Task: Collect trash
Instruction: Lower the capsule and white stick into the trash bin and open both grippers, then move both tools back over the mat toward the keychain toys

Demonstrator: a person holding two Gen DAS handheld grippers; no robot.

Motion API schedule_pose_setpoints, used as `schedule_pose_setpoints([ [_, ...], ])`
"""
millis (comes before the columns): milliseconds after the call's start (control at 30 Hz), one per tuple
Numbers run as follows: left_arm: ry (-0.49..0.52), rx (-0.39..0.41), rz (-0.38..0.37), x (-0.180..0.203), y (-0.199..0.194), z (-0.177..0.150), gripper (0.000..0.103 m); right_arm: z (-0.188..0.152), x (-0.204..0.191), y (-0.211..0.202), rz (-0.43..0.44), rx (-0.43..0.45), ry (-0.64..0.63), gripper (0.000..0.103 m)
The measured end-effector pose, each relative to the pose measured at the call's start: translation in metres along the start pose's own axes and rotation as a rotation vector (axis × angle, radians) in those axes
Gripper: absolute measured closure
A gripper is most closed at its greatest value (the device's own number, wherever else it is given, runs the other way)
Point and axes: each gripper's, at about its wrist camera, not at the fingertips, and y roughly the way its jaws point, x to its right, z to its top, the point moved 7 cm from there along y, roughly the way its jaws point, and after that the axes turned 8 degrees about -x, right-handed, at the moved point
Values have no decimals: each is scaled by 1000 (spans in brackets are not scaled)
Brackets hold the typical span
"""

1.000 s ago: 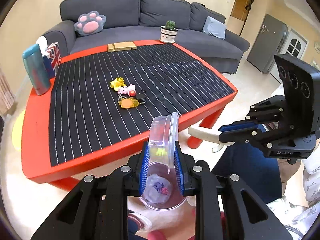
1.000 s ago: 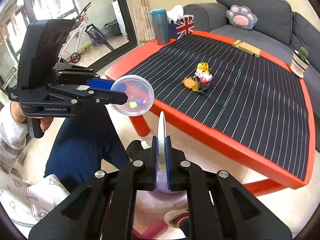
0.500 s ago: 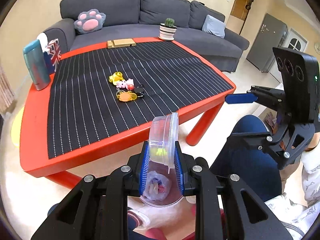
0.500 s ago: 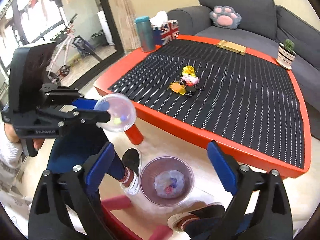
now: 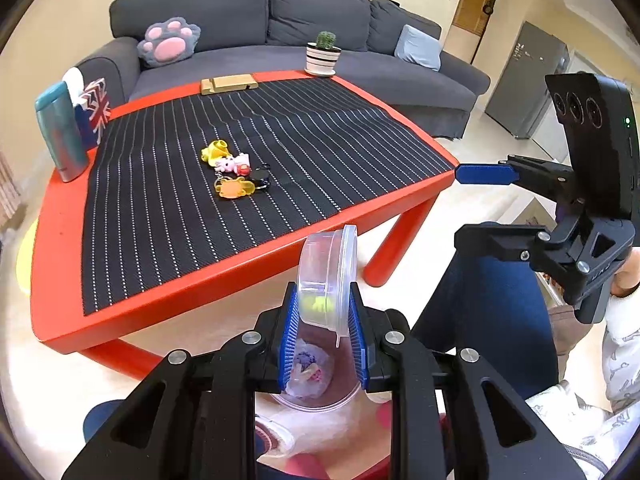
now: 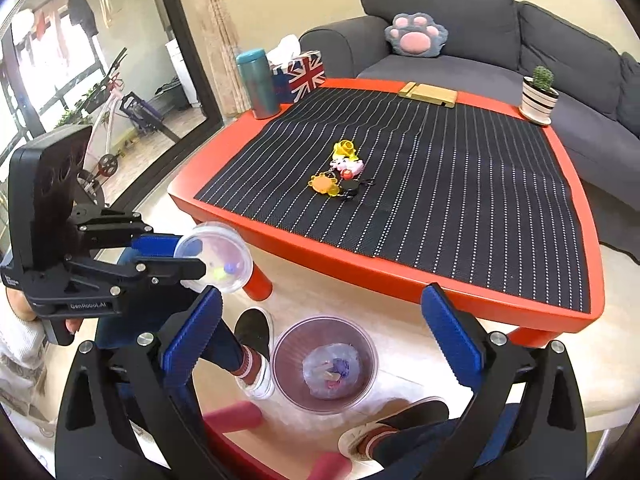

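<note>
Above floor bin [image 6: 325, 368], left tool [image 5: 323, 334] clamps container [image 5: 327, 276].

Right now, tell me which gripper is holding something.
The left gripper: shut on the clear plastic container. The right gripper is open and holds nothing.

Clear glossy plastic container [image 5: 326, 276]; smooth red tabletop [image 5: 208, 280] under a matt striped woven mat [image 6: 440, 184]; grey cloth sofa [image 5: 240, 12].

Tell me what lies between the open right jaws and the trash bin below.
Nothing: right wrist view shows only bare floor around the bin beneath the right gripper.
</note>
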Motion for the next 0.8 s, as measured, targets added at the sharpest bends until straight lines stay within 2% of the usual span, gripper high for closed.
schedule_pose_setpoints([
  [600, 30, -8, -19, 16, 3, 0, 79, 1, 6, -18, -12, 50, 22, 5],
  [700, 38, -14, -23, 20, 5, 0, 74, 1, 8, -19, -11, 55, 26, 5],
  [733, 36, -16, -16, 19, 7, 1, 57, 1, 8, -20, -11, 55, 28, 5],
  [767, 30, -10, -8, 18, 8, 1, 30, 1, 9, -20, -11, 56, 29, 5],
  [800, 16, 12, 1, 15, 7, 2, 19, 2, 9, -20, -12, 56, 30, 5],
])
